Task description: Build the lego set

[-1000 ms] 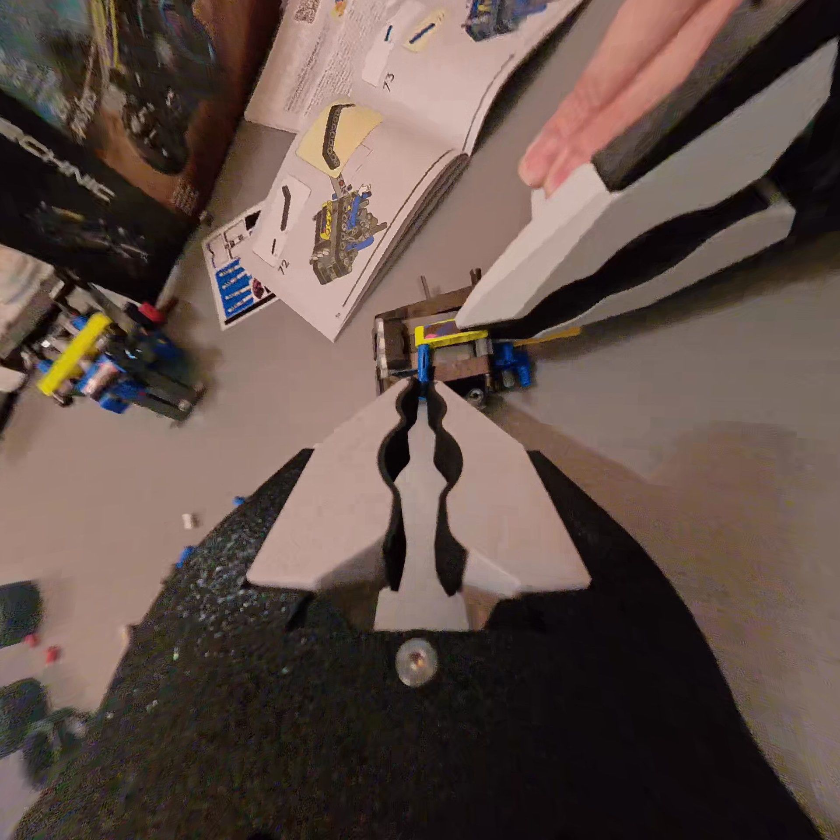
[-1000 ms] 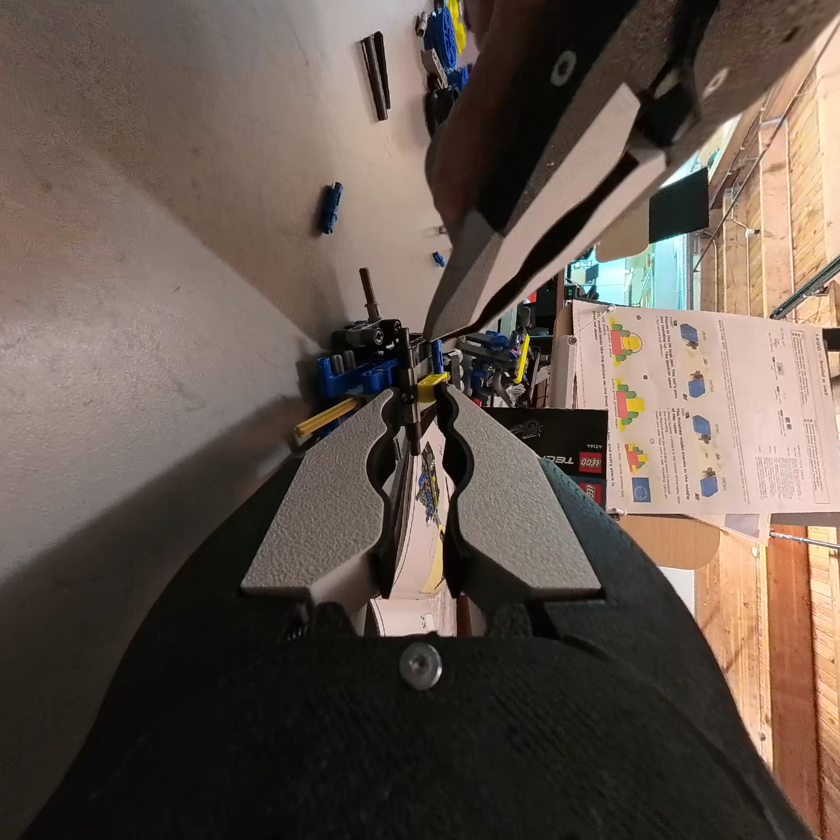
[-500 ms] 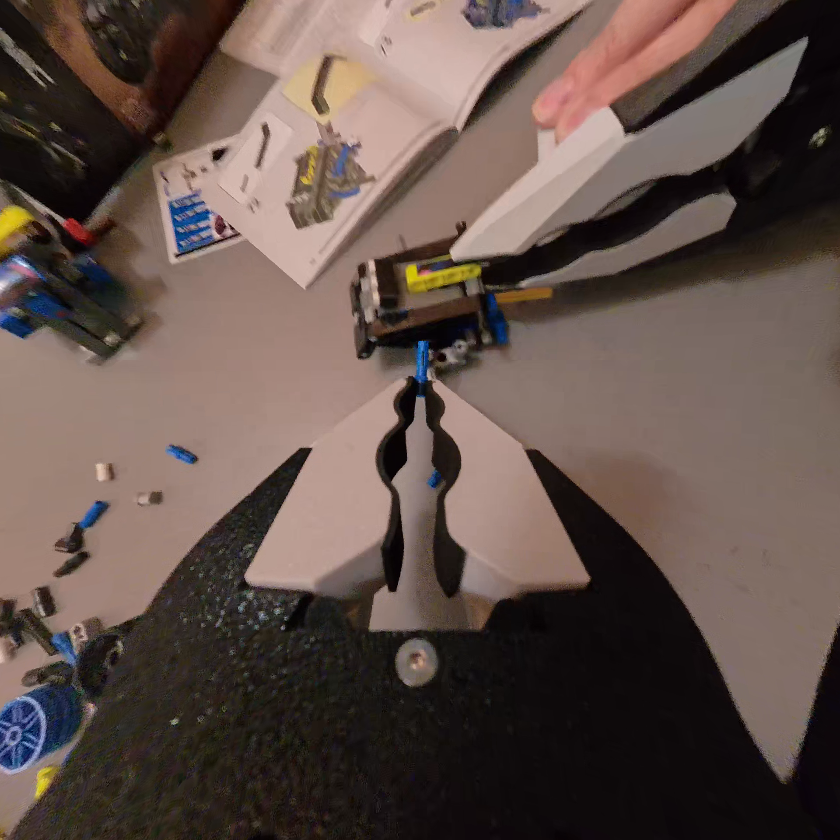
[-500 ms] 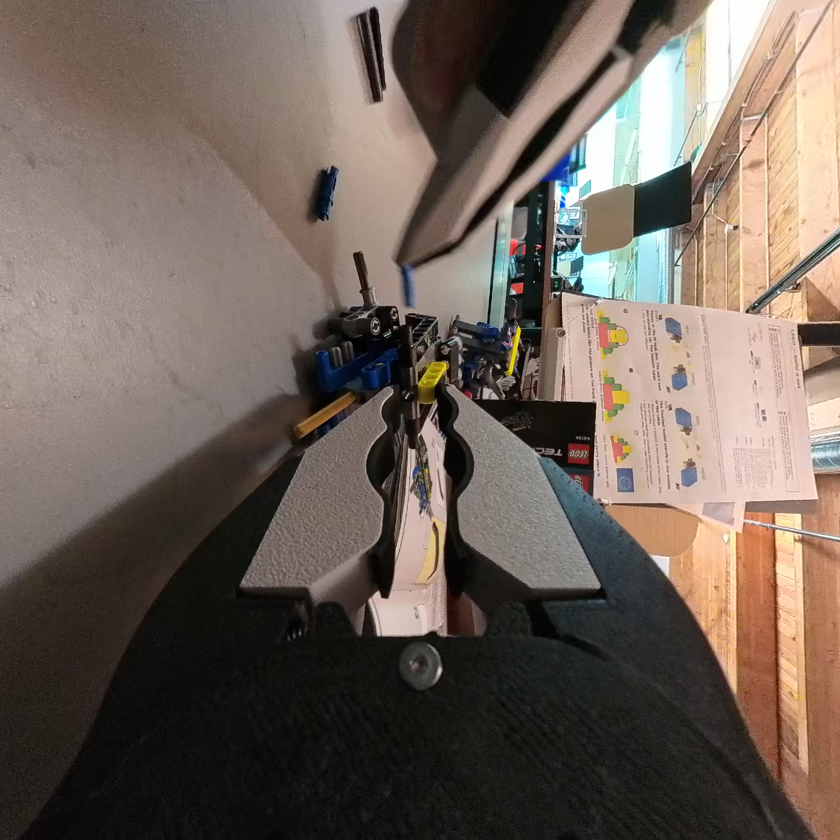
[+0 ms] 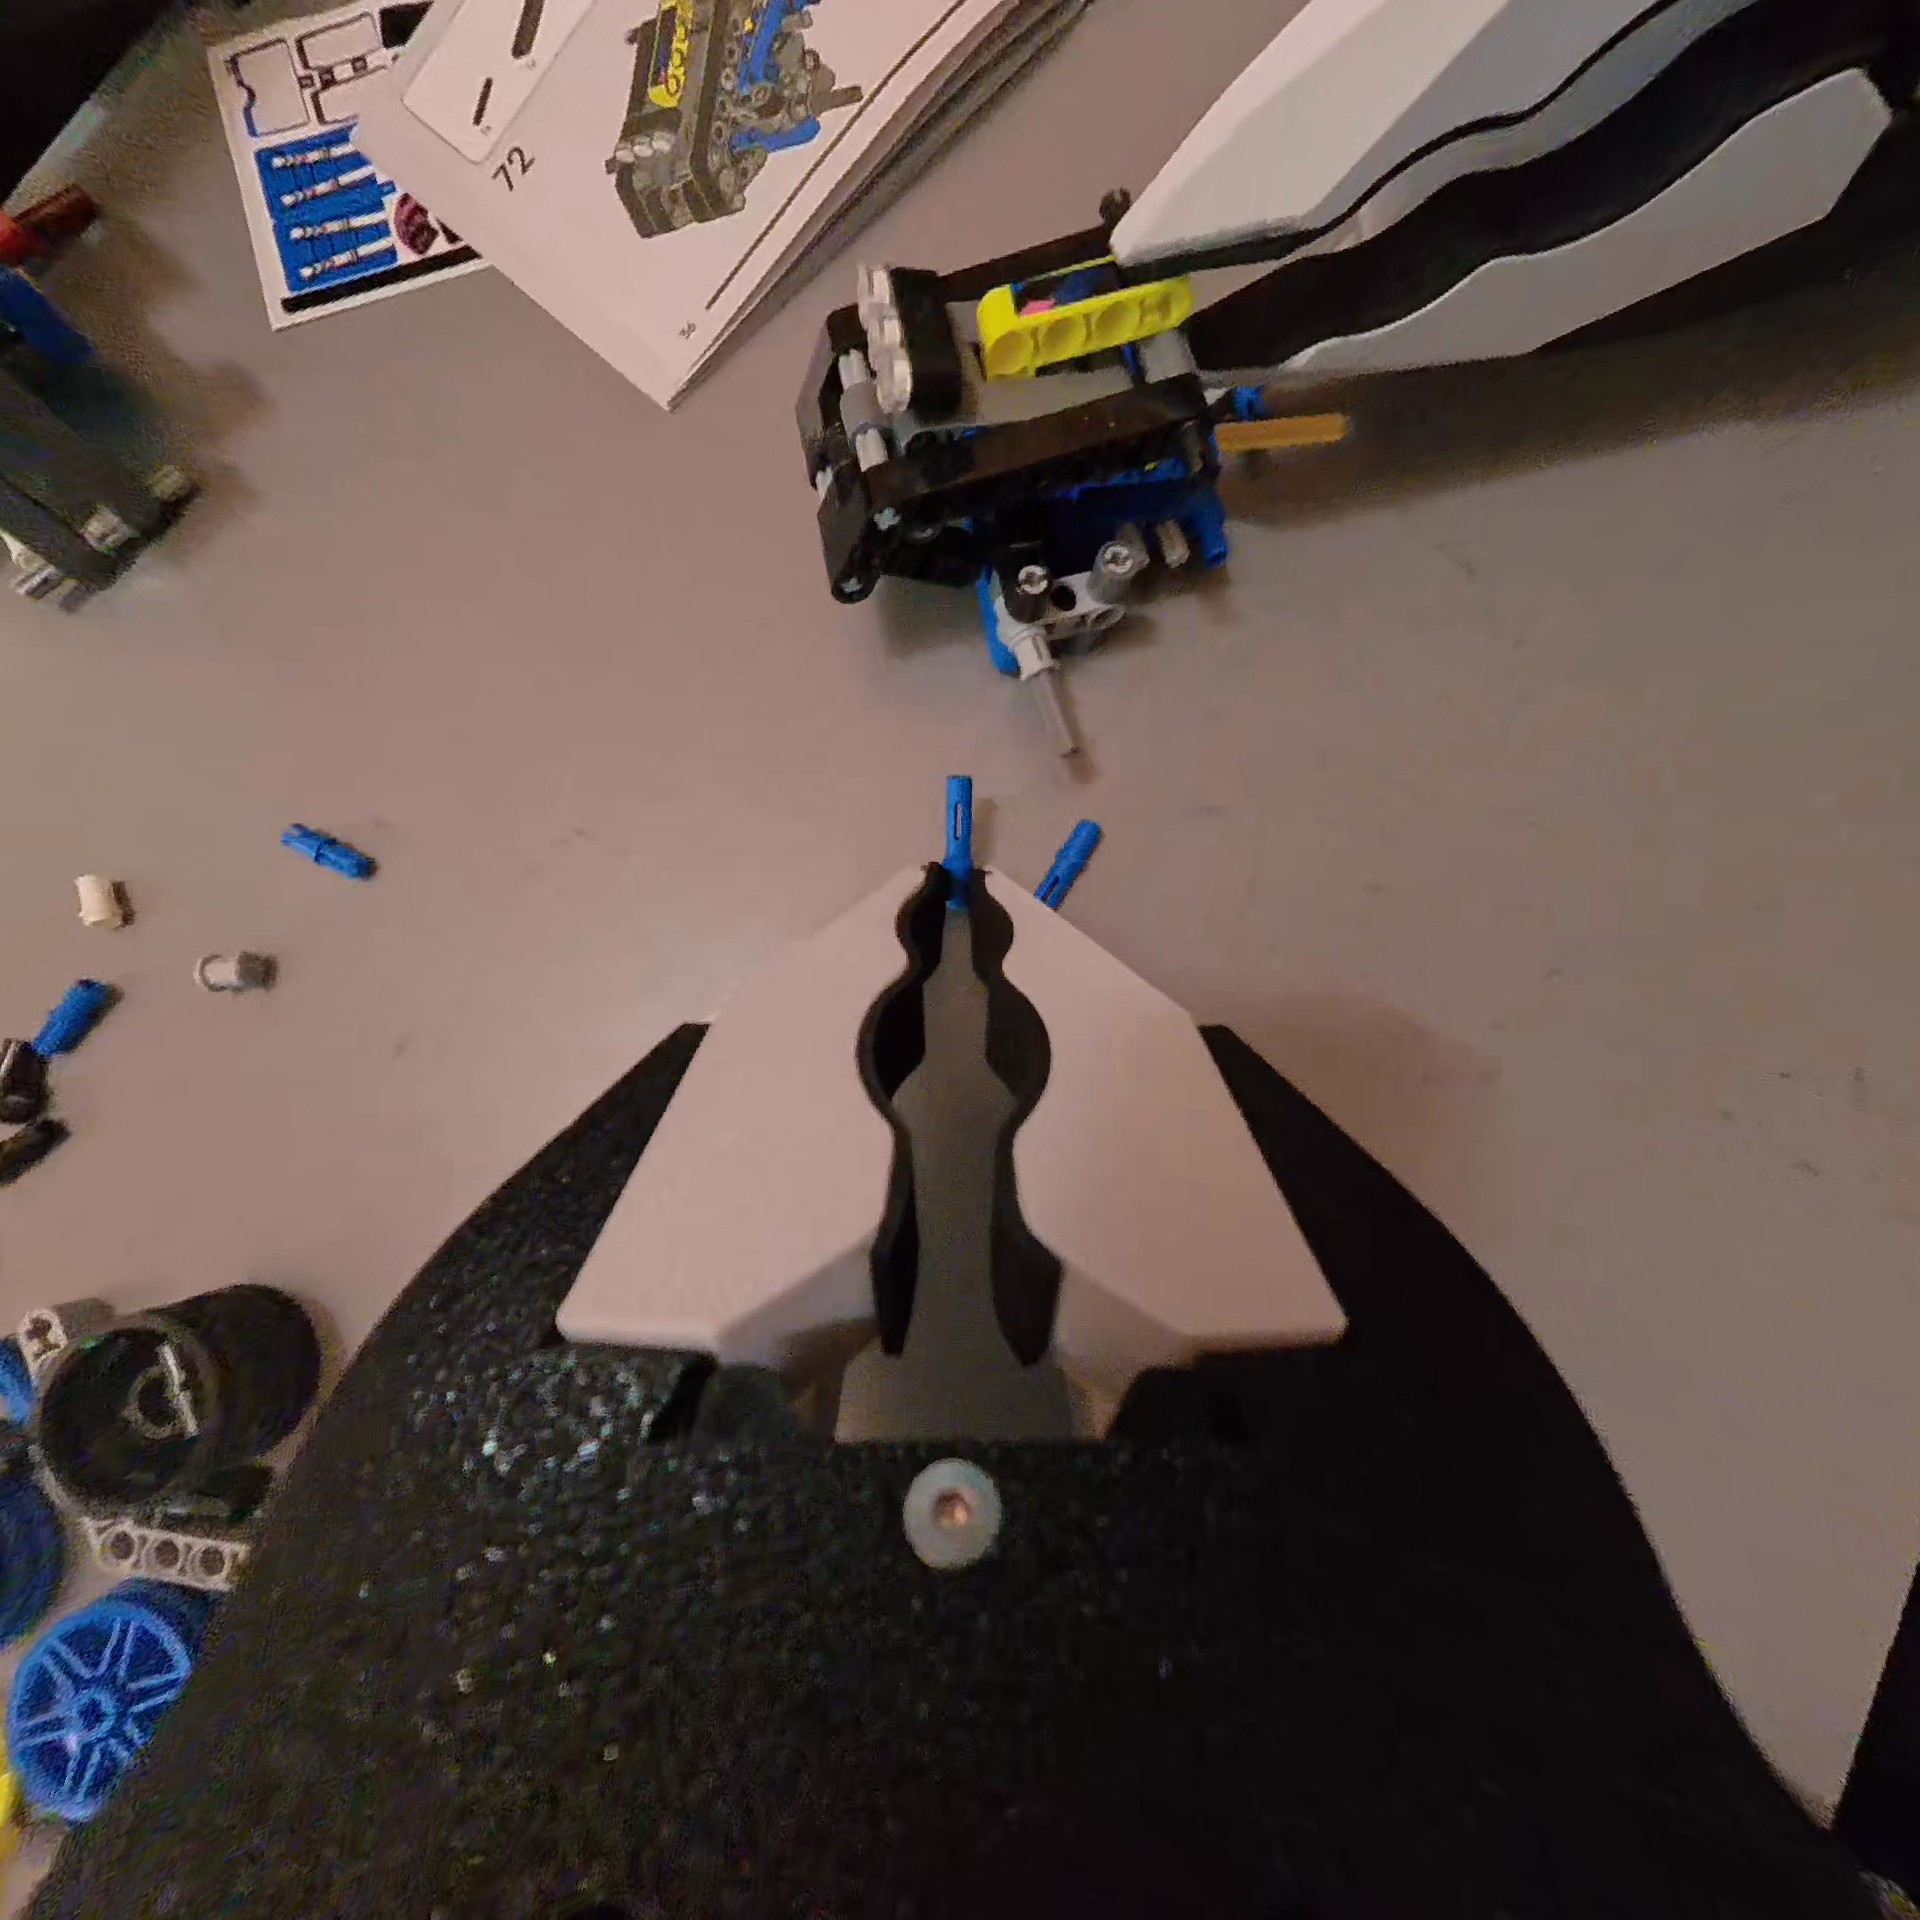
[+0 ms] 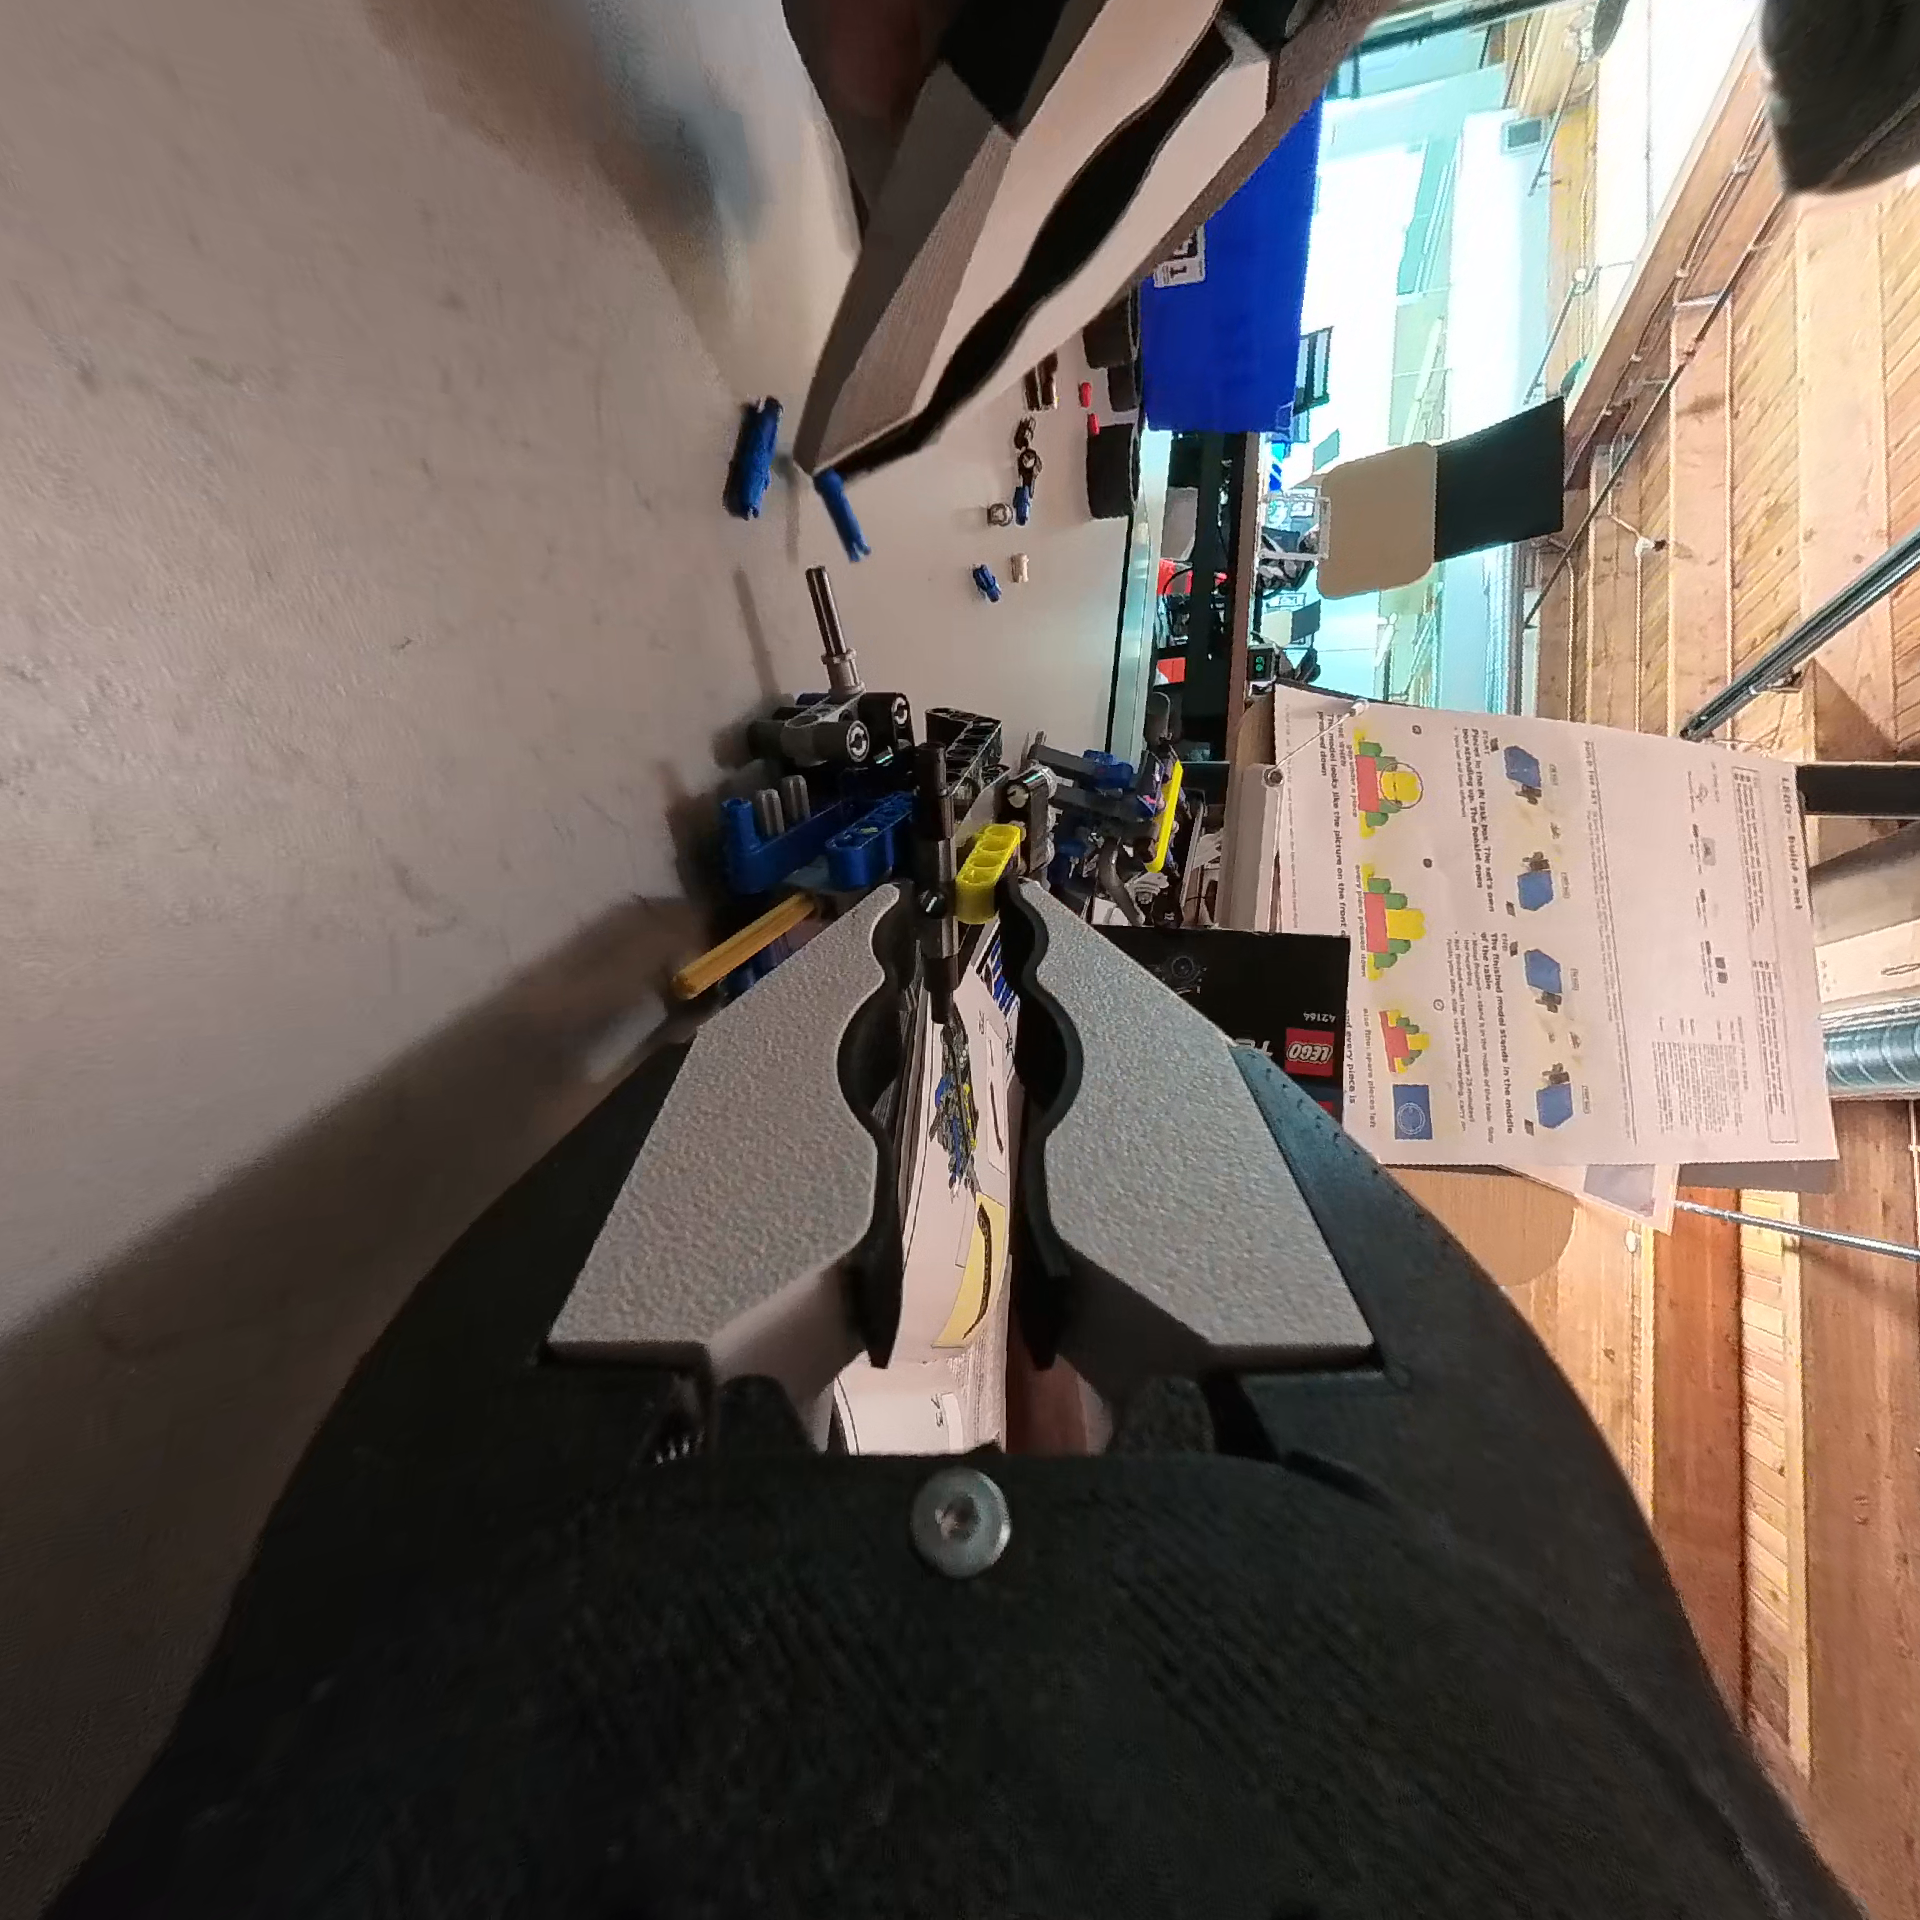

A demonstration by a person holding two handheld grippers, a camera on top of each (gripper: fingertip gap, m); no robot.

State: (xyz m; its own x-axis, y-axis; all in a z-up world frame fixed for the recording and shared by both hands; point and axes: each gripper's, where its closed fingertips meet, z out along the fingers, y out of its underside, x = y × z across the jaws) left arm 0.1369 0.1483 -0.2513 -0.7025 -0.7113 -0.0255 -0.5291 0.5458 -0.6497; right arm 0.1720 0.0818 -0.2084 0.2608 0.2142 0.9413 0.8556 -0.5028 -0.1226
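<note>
My left gripper [image 5: 957,885] is shut on a small blue pin [image 5: 957,826], which sticks out forward from its tips above the grey table [image 5: 1507,831]. A second blue pin [image 5: 1067,858] lies on the table just right of them. Farther ahead sits a black, blue and yellow brick assembly [image 5: 1018,436]. My right gripper [image 6: 951,906] is shut on that assembly [image 6: 831,821], its pads closed on the yellow beam [image 6: 987,857] and the black axle beside it. In the left wrist view the right gripper [image 5: 1174,281] comes in from the top right. The right wrist view shows the left gripper [image 6: 831,473] with its pin [image 6: 840,511] above.
An open instruction booklet [image 5: 665,156] and a sticker sheet [image 5: 332,208] lie at the back left. Loose pins [image 5: 327,852], a black tyre [image 5: 166,1392] and blue wheels [image 5: 94,1704] are scattered at the left. A printed sheet [image 6: 1558,935] hangs beyond a black box [image 6: 1247,997]. The left gripper's tips are roughly 9 centimetres from the right gripper's.
My left gripper has drawn back from the assembly, with the blue pin still in its tips. The right gripper has kept its hold on the assembly and stayed in place.
</note>
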